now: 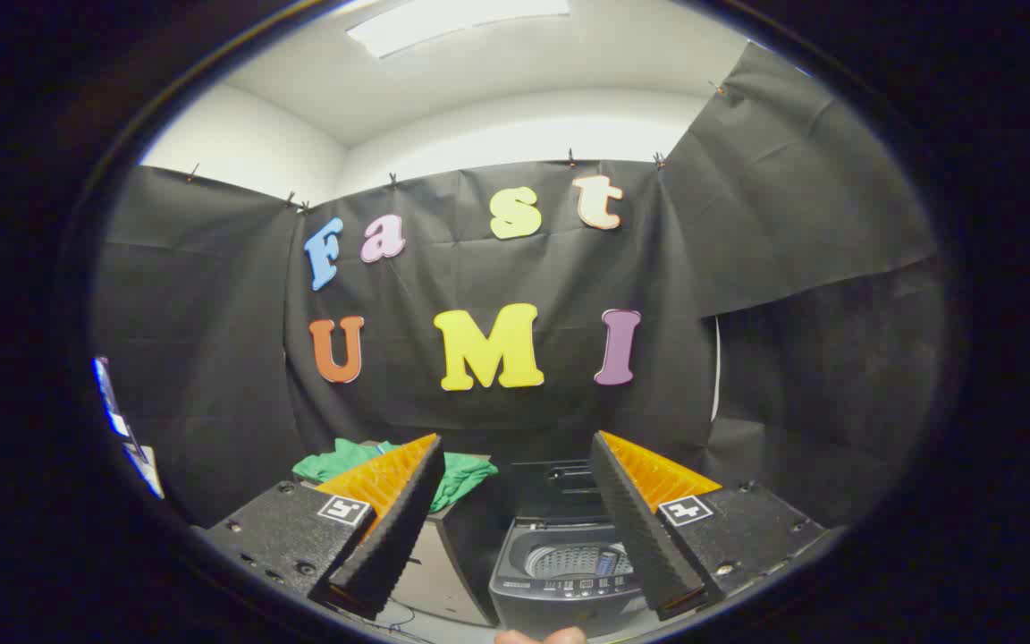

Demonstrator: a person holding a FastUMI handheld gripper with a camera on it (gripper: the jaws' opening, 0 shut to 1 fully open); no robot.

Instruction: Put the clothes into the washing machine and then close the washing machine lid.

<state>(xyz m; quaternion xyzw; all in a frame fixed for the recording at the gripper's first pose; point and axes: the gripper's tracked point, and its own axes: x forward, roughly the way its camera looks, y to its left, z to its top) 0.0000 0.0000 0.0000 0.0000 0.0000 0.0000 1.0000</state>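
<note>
My gripper [515,452] is open, its two fingers spread wide with nothing between them. Beyond and below the fingers stands a dark top-loading washing machine [560,586] with its lid [560,487] raised at the back, the metal drum [573,562] showing inside. To its left, partly hidden behind my left finger, a green garment [457,478] lies bunched on a low stand [430,572]. The gripper hovers well above and short of both.
Black cloth walls close the booth behind and on both sides of the machine. A fingertip of a person's hand [540,636] shows just below the washer. Cables lie on the floor by the stand.
</note>
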